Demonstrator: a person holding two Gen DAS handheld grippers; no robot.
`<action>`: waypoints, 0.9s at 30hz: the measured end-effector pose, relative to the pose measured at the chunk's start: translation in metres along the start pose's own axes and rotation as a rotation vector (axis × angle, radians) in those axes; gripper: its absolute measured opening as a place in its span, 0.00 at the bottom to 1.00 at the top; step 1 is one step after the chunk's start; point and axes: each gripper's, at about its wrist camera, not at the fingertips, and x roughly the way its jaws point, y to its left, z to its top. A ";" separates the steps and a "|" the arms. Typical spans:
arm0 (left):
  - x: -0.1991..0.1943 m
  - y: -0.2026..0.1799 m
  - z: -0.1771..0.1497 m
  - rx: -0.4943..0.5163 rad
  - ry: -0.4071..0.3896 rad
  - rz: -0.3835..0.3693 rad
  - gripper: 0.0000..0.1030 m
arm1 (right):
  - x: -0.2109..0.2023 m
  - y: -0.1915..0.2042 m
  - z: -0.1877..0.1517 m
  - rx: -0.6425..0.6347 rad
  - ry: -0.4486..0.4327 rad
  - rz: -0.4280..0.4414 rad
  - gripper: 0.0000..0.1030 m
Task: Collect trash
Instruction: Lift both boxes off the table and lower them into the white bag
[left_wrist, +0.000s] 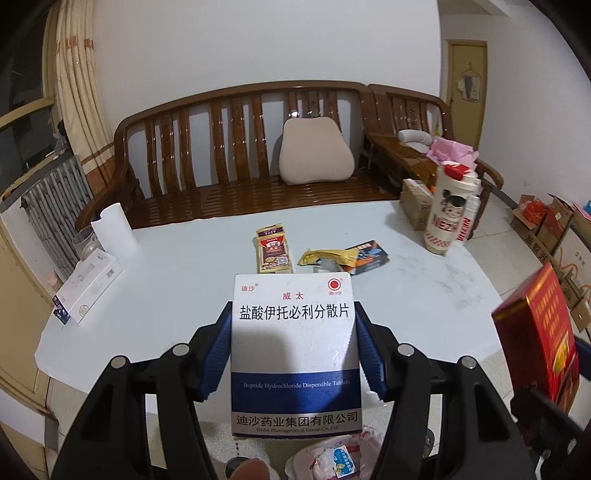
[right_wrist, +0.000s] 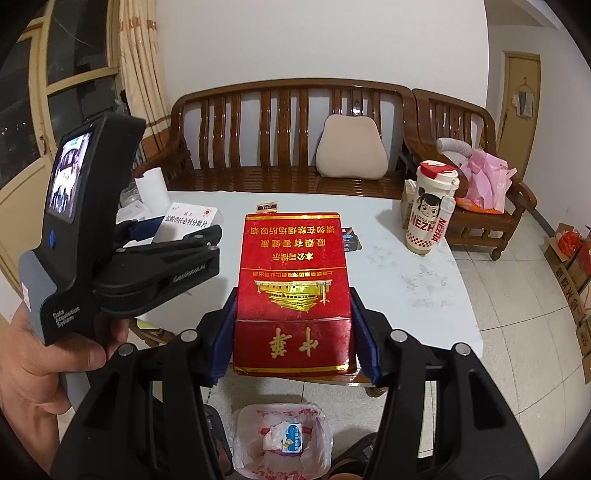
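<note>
Floor below both tongs: lined bin (right_wrist: 280, 439) holding crumpled wrappers | left gripper (left_wrist: 293, 354) clamps white medicine box (left_wrist: 295, 332) | right gripper (right_wrist: 293, 339) clamps red cigarette carton (right_wrist: 293, 291)

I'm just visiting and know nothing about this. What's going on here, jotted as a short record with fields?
left gripper: shut on white medicine box
right gripper: shut on red cigarette carton
bin: lined trash bin on the floor below both grippers, some rubbish inside
left on table: yellow-red packet, torn wrappers, white carton, cartoon tumbler
behind: wooden bench with cushion
</note>
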 end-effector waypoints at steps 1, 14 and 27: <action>-0.007 -0.001 -0.004 0.004 -0.007 -0.005 0.58 | -0.004 -0.001 -0.003 0.001 -0.003 0.000 0.52; -0.057 -0.007 -0.069 0.025 0.004 -0.080 0.58 | -0.042 -0.002 -0.042 -0.016 0.003 0.004 0.52; -0.011 -0.013 -0.182 -0.008 0.230 -0.096 0.58 | 0.006 -0.002 -0.127 0.052 0.199 0.013 0.52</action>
